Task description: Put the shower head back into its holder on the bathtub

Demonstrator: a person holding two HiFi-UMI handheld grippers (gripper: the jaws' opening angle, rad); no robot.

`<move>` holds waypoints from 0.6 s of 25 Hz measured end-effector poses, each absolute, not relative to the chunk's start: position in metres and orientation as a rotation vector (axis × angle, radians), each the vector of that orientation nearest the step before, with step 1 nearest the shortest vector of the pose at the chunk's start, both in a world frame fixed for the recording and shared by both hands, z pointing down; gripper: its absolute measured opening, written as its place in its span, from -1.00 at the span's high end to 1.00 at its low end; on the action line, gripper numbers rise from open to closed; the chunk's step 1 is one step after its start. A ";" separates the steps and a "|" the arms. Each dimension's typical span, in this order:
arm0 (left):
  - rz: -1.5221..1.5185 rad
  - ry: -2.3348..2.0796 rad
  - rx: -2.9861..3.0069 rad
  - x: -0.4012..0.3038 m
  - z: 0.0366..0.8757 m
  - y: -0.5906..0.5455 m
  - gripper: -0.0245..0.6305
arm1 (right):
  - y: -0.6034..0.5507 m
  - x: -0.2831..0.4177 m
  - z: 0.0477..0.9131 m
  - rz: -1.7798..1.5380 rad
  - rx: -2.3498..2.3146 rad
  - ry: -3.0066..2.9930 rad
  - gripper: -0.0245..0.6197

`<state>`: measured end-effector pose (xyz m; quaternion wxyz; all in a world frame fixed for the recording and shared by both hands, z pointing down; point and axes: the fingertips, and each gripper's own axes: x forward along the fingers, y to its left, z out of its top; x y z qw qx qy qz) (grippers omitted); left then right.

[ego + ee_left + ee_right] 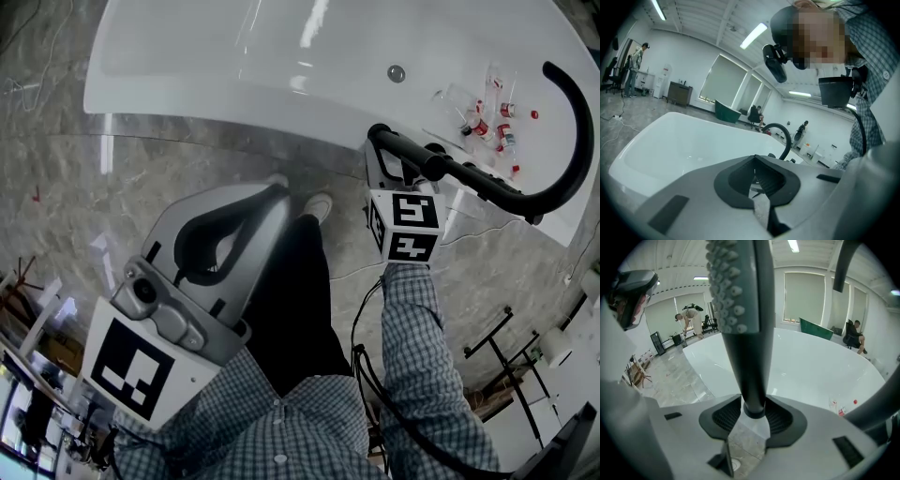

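**Shower head [740,333] clamped in my right gripper [753,400] at the bathtub's [234,56] near rim**

On the left, my left gripper [277,187] hangs over the grey marble floor [56,159], on the near side of the white tub. Its jaws are closed together with nothing between them. To the right, my right gripper has both pads pressed on the lower end of the black shower head's handle. The nozzle end stands up beyond the jaws, over the tub's near rim. Further right, a black arched spout [583,131] stands on the rim. Small bottles [487,117] lie just left of it.
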<state>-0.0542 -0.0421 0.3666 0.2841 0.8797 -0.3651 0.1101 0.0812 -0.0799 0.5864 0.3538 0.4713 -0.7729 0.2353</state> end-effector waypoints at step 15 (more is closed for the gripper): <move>0.310 -0.936 2.393 -0.040 0.358 -0.023 0.90 | -0.052 0.105 0.561 0.587 1.341 -1.991 0.70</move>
